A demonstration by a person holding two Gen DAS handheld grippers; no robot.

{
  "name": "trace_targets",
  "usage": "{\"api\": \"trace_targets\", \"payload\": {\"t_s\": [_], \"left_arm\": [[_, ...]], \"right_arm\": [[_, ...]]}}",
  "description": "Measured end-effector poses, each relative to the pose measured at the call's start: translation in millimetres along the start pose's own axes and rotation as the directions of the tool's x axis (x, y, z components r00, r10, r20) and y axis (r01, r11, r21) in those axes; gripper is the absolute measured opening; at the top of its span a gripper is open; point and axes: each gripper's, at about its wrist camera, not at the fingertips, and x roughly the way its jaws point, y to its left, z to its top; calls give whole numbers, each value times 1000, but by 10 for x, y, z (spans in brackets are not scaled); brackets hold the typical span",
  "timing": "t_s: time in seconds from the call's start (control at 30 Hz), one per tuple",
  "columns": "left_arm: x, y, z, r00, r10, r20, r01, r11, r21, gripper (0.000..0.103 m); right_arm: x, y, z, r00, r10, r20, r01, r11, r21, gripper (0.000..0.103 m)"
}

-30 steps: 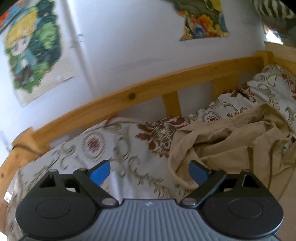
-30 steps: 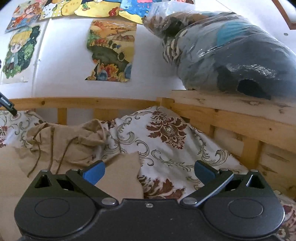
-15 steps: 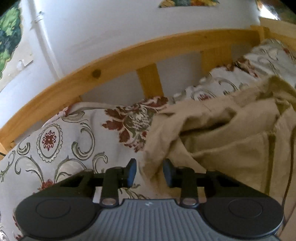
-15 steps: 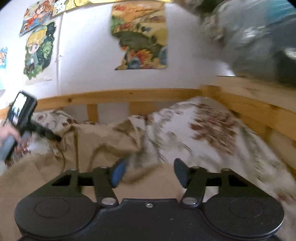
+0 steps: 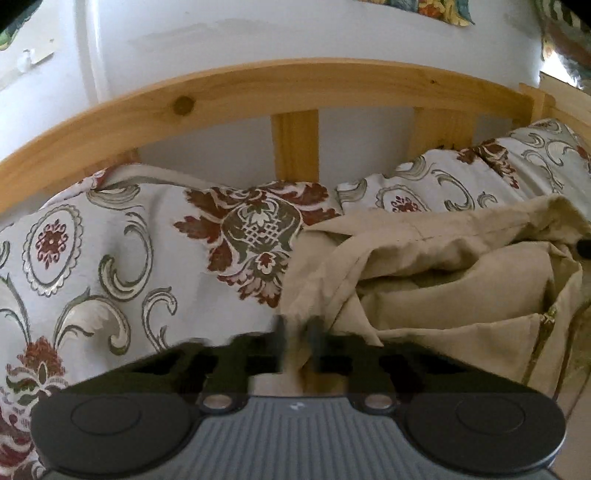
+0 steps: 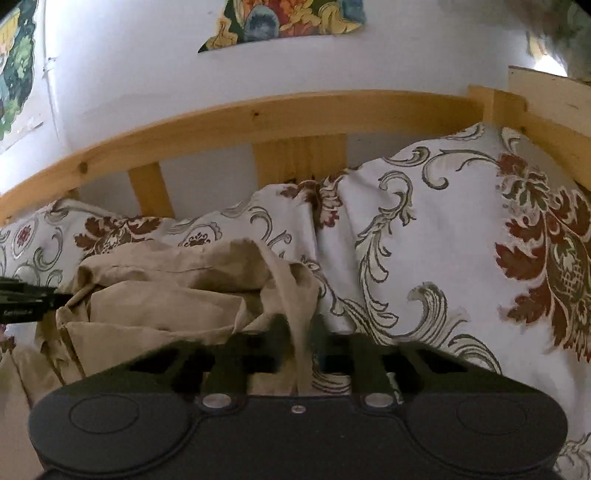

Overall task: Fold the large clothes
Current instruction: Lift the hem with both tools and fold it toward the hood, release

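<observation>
A crumpled beige cloth garment (image 5: 443,273) lies on a white bedspread with red-and-grey floral scrolls (image 5: 110,258), at three o'clock in the left view. The left gripper (image 5: 297,343) and right gripper (image 6: 301,350) each pinch a fold of it. At twelve o'clock runs a pine bed rail (image 5: 295,85) below a white wall (image 5: 258,29) with a colourful paper picture (image 6: 291,18).

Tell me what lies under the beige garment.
The beige garment lies crumpled on the floral bedspread, which shows around it. What is beneath its folds is covered. Both grippers pinch its edges: left gripper, right gripper.
</observation>
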Motion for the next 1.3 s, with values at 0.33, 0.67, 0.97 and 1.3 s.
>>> {"api": "trace_targets", "payload": {"t_s": [0.33,0.67,0.97,1.3], "left_arm": [[-560,104,-624,932,247,267,-214,966,-144,1],[-900,110,-995,927,169,335,-150,985,-82,2],[-1127,243,-1348,971,5,240,0,1000,-24,13],[-1732,363,-1623,971,-107,213,118,992,-39,57]], "right_arm": [[-650,408,-583,905,-139,401,267,921,-283,3],[-969,464,-1013,865,-174,470,325,909,-262,3],[-1243,471,-1205,885,-94,456,256,916,-308,5],[-1549,564,-1604,882,-59,468,265,883,-388,8]]}}
